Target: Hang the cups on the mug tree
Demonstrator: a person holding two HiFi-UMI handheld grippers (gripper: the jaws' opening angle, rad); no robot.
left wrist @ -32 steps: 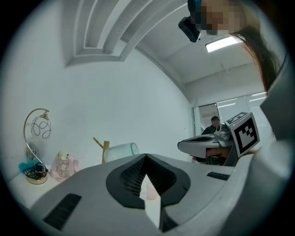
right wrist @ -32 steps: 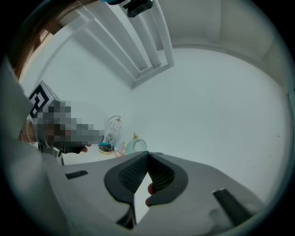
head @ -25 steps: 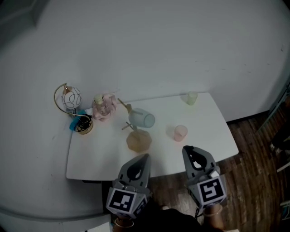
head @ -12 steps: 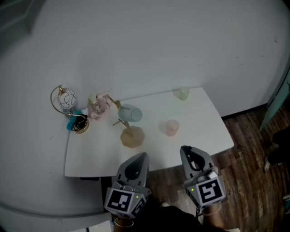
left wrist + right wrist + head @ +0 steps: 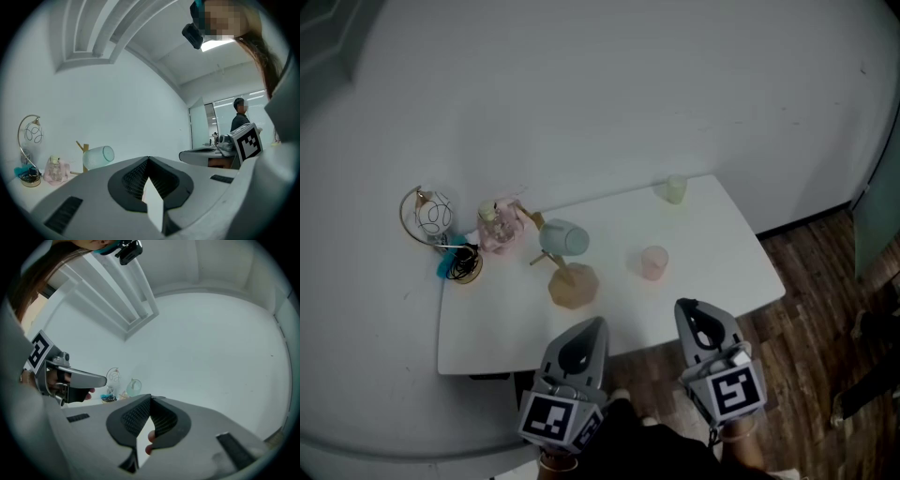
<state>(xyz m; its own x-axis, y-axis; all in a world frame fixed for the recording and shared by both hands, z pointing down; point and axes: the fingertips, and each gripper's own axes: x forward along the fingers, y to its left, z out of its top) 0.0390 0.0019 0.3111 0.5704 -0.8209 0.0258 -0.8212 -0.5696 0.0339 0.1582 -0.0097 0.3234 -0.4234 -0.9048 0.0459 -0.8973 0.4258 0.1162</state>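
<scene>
Pale-wood mug tree (image 5: 572,283) carries one frosted blue cup (image 5: 564,238) on the white surface (image 5: 487,328). A pink cup (image 5: 653,262) and a green cup (image 5: 676,188) stand unhung. The left claw (image 5: 594,325) and right claw (image 5: 689,307), both clenched on nothing, hang off the near edge, apparently between picks.

Blue cup (image 5: 563,238) sideways on wooden mug tree (image 5: 573,285), pink cup (image 5: 653,262), green cup (image 5: 675,188) upright

We see L gripper (image 5: 149,160) w/ jaws together, nothing btwn; pale cup (image 5: 97,157) hangs on mug tree (image 5: 82,149).
</scene>
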